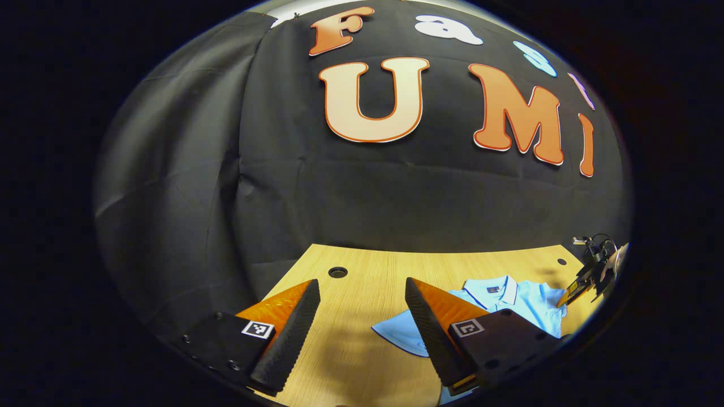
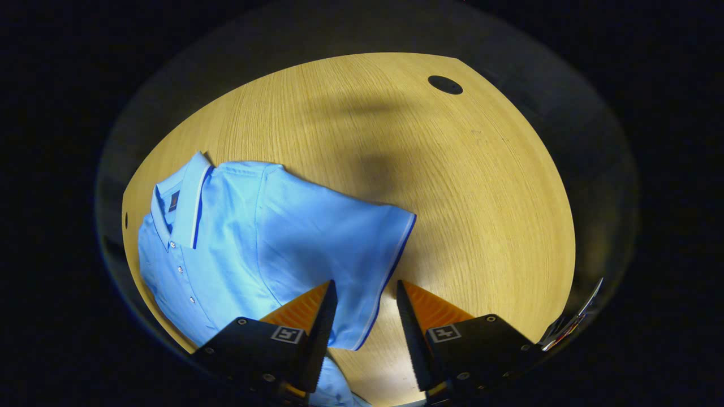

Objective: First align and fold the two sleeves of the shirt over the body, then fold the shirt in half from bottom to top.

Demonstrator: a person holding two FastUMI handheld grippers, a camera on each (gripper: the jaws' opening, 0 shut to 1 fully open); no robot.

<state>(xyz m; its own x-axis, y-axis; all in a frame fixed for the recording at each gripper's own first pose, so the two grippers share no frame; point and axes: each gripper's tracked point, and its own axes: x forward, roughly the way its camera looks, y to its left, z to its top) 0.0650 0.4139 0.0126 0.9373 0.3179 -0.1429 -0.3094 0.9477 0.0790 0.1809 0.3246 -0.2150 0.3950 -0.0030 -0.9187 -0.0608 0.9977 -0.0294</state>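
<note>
The surface is a light wooden board with fine grain lines running along it. In the left gripper view, a round dark hole sits near its far edge, and a smaller dark hole lies toward the far right corner. Behind the surface hangs the black cloth wall, creased and folded at the left side. In the right gripper view, the surface carries soft dark shadows across its middle, and one oval dark hole lies close to its far edge.
</note>
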